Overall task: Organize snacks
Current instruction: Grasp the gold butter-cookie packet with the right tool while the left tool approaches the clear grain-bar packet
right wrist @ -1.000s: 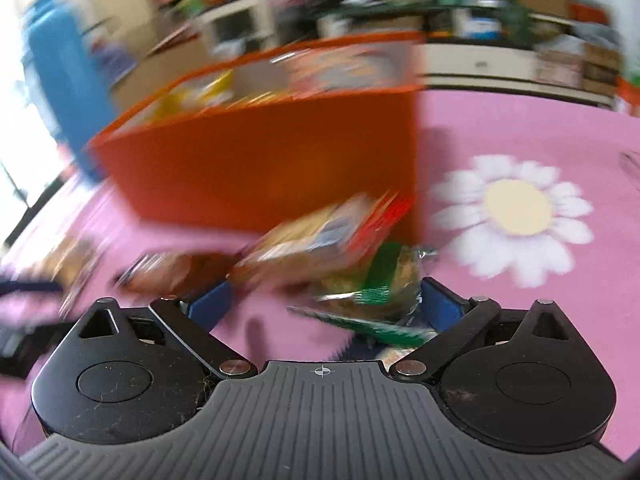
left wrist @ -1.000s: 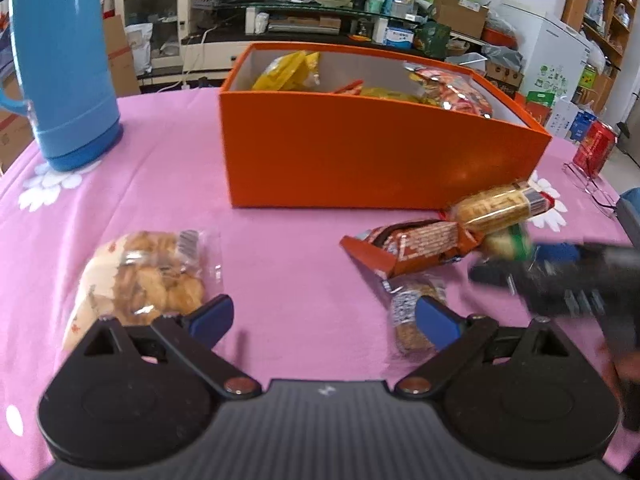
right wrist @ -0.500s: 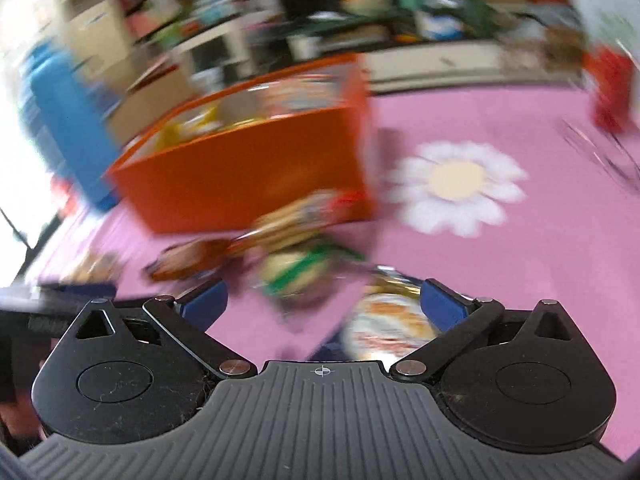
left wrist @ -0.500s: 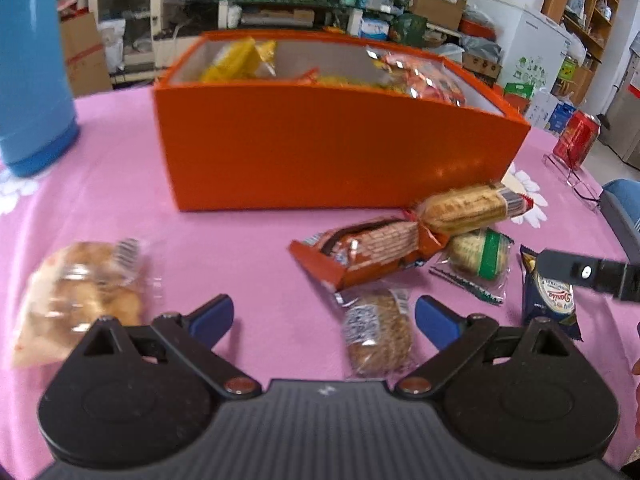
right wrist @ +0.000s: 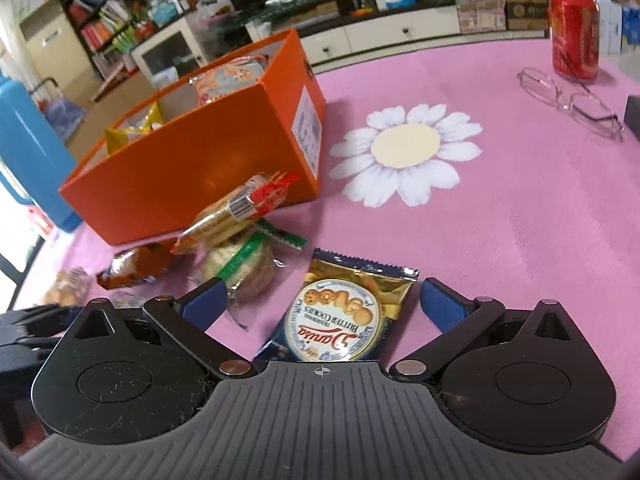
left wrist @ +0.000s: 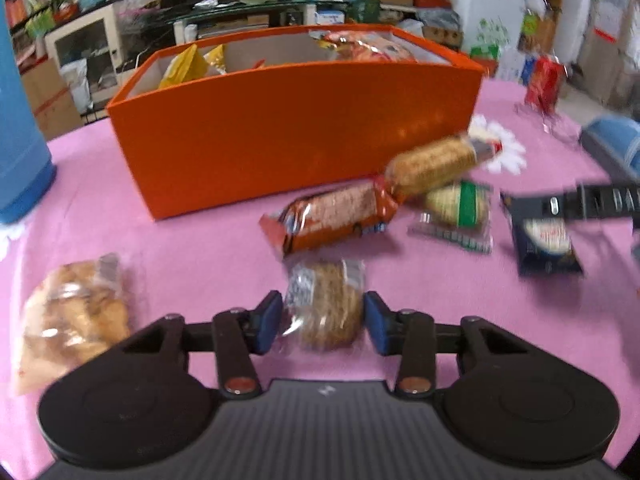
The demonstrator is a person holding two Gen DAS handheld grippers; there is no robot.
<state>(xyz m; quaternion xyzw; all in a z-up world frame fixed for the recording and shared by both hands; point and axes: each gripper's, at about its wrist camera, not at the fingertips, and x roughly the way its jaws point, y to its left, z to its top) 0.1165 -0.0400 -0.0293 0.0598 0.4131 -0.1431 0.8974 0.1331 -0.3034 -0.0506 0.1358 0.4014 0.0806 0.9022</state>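
My left gripper (left wrist: 323, 320) has its blue pads closed against a clear-wrapped brown cookie (left wrist: 326, 310) lying on the pink tablecloth. My right gripper (right wrist: 320, 300) is open, with a blue butter cookie packet (right wrist: 340, 316) lying between its fingers. An orange box (left wrist: 288, 136) holding several snacks stands behind; it also shows in the right wrist view (right wrist: 192, 160). In front of it lie an orange biscuit pack (left wrist: 332, 220), a golden cracker roll (left wrist: 432, 164) and a green-striped cracker pack (left wrist: 456, 212).
A clear bag of biscuits (left wrist: 72, 316) lies at the left. A blue flask (left wrist: 20, 132) stands at the far left. A red can (right wrist: 574, 36) and a pair of glasses (right wrist: 572, 100) are at the far right of the table.
My left gripper has moved forward and closed on the brown cookie. My right gripper has shifted right, so that the blue packet now lies between its open fingers.
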